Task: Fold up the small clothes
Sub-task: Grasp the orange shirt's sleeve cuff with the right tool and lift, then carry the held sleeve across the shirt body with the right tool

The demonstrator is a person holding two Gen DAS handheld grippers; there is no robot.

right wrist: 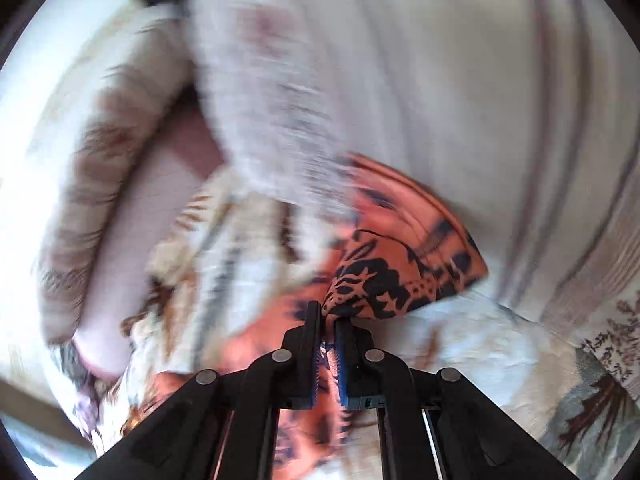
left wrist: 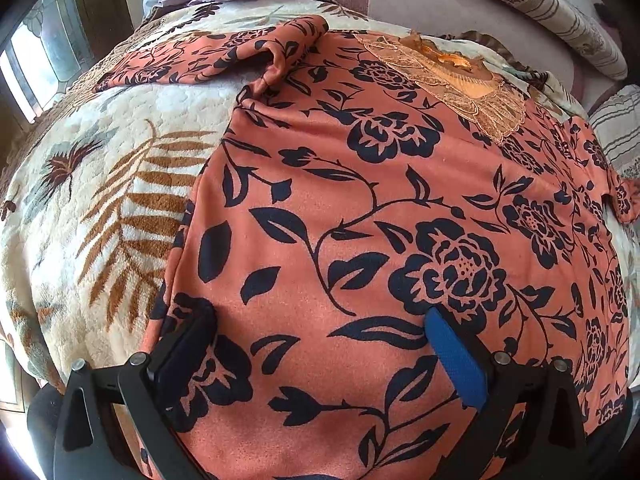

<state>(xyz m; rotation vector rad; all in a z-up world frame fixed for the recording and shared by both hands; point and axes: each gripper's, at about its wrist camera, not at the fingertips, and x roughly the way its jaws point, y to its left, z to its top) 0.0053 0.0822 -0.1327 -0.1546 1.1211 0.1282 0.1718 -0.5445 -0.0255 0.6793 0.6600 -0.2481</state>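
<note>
A: The orange floral top [left wrist: 360,208] lies spread flat on the patterned blanket [left wrist: 120,184] of the bed, filling the centre and right of the left wrist view, its lace collar [left wrist: 460,84] at the upper right and one sleeve [left wrist: 208,60] stretched toward the upper left.

B: And the claws?

A: The left claw [left wrist: 320,344] is spread wide at the bottom of that view, over the hem, with nothing pinched. The right claw [right wrist: 328,320] is pressed together on a bunched bit of the same orange cloth, low and central in its own view, probably the other sleeve. That picture is smeared.

B: What could go wrong?

A: The pinch looks shallow, near the finger ends. I judge that a fast swing across could pull the cloth free, so the sleeve drops short of the body. Or the drag could tug the whole top sideways and wrinkle it, since the left claw does not seem to pin it.

B: Anything near?

A: A striped pillow [right wrist: 440,80] sits close behind; the sleeve might snag it.
</note>
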